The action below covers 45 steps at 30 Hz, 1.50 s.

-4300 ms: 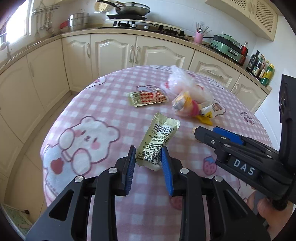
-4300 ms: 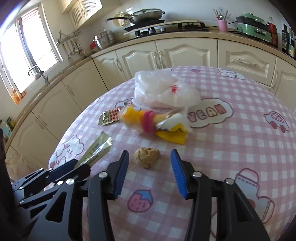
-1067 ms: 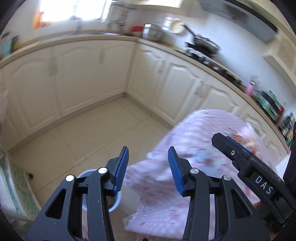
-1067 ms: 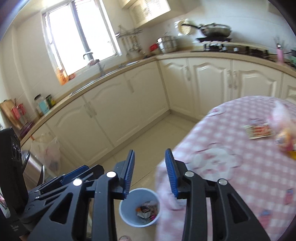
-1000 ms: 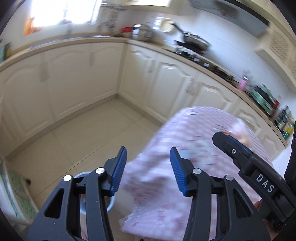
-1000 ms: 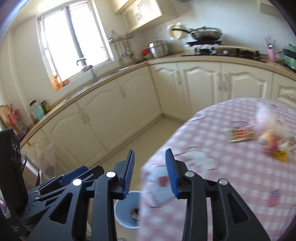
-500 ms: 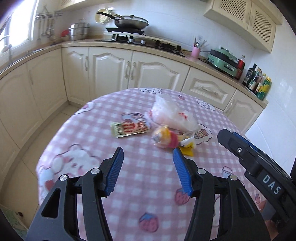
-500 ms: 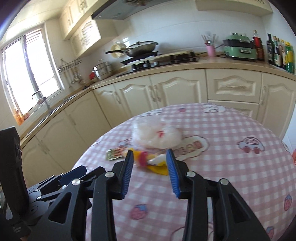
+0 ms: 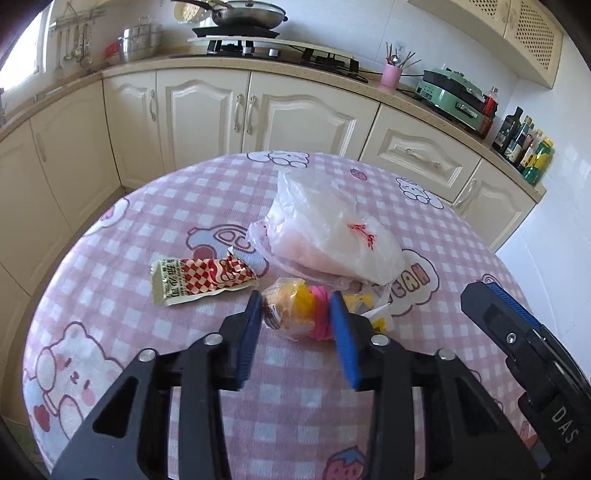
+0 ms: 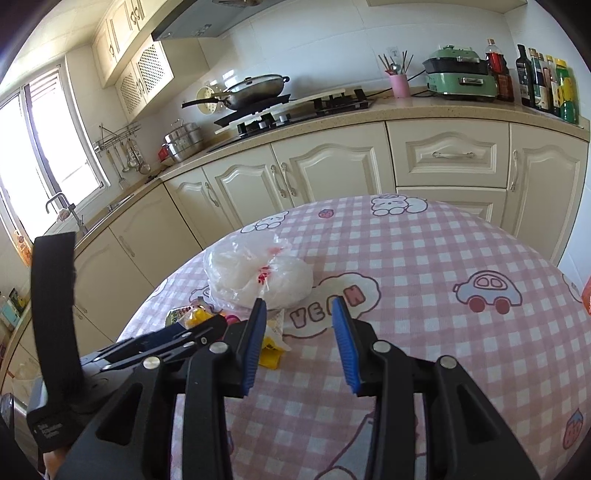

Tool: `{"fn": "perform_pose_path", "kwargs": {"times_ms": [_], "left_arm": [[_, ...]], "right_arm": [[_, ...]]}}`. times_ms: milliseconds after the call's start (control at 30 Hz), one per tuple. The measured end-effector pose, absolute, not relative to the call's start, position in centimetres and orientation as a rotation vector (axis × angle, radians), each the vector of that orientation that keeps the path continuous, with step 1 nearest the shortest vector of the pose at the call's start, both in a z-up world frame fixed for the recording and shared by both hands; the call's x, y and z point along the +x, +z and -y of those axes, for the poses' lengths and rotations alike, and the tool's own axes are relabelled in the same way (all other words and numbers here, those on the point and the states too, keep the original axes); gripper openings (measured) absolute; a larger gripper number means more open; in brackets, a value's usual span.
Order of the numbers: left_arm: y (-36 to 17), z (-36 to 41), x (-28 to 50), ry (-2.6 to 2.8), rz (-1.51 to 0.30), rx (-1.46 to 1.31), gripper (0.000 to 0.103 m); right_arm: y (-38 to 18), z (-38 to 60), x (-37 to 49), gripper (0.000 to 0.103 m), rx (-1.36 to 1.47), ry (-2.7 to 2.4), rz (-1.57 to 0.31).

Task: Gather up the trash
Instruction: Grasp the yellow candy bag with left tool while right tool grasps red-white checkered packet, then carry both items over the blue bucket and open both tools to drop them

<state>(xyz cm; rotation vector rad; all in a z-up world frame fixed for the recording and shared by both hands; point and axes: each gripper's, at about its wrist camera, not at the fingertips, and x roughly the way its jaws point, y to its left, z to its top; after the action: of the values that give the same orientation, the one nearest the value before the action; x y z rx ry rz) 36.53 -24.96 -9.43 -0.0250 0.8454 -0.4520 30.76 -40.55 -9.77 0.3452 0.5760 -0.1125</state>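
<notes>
On the round table with a pink checked cloth [image 9: 147,221] lie a red-checked snack wrapper [image 9: 199,278], a crumpled clear plastic bag [image 9: 328,236] and a yellow-and-pink wrapper bundle [image 9: 299,314]. My left gripper [image 9: 297,332] is open, its blue pads either side of the yellow-and-pink bundle, low over the cloth. My right gripper [image 10: 297,332] is open and empty, above the cloth just right of the plastic bag [image 10: 258,277]. The bundle [image 10: 195,317] peeks out behind the left gripper in the right wrist view.
Cream kitchen cabinets [image 9: 207,114] curve behind the table, with a stove and pan [image 9: 243,14], a green appliance [image 9: 454,96] and bottles [image 9: 524,144] on the counter. The right gripper's body [image 9: 524,354] sits at the right of the left wrist view.
Both grippers swung back from the floor bin to the table. The left gripper has come down around the yellow-and-pink bundle; the right one has moved closer to the plastic bag.
</notes>
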Motion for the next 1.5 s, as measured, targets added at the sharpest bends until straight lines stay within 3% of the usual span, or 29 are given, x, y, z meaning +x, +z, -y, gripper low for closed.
{"fn": "perform_pose_path", "kwargs": {"times_ms": [167,500,767,900,1167,1233,1267,1367,1500], "left_arm": [[-8.5,23.5,35.6,-0.478,-0.81,-0.058,0.021],[-5.3,13.4,32.8,-0.311,-0.665,-0.193,0.021],[-6.1,4.5,33.8,-0.087,-0.618,-0.345,0.021],[-6.5,2.7,34.7,-0.064,-0.611,-0.376,0.021],[-7.8,2.3,36.0,-0.11,-0.625,-0.398,0.021],[-8.1,2.1,36.0,-0.119,-0.631,-0.404,0.021],[-8.2,2.1,36.0,-0.123,-0.633,-0.409,0.021],[-8.1,1.9,35.5,-0.134,-0.637,-0.418,0.021],[-7.6,1.0,34.3,-0.118,-0.626,-0.412,0.021]], "right_arm": [[-9.5,39.5,31.2,0.037,0.334,-0.099,-0.576],[-8.6,33.8,33.0,0.039,0.275,-0.009,-0.615],[-10.8,27.4,38.0,0.046,0.206,0.088,-0.737],[-11.6,25.3,40.8,0.052,0.129,0.035,-0.761],[-14.0,27.0,44.4,0.054,0.188,-0.057,-0.837],[-14.0,26.6,44.2,0.048,0.16,-0.058,-0.842],[-14.0,26.2,44.1,0.025,0.144,-0.046,-0.841],[-13.9,25.1,43.9,0.017,0.106,-0.008,-0.838],[-13.5,23.0,42.3,0.014,0.093,0.078,-0.818]]}}
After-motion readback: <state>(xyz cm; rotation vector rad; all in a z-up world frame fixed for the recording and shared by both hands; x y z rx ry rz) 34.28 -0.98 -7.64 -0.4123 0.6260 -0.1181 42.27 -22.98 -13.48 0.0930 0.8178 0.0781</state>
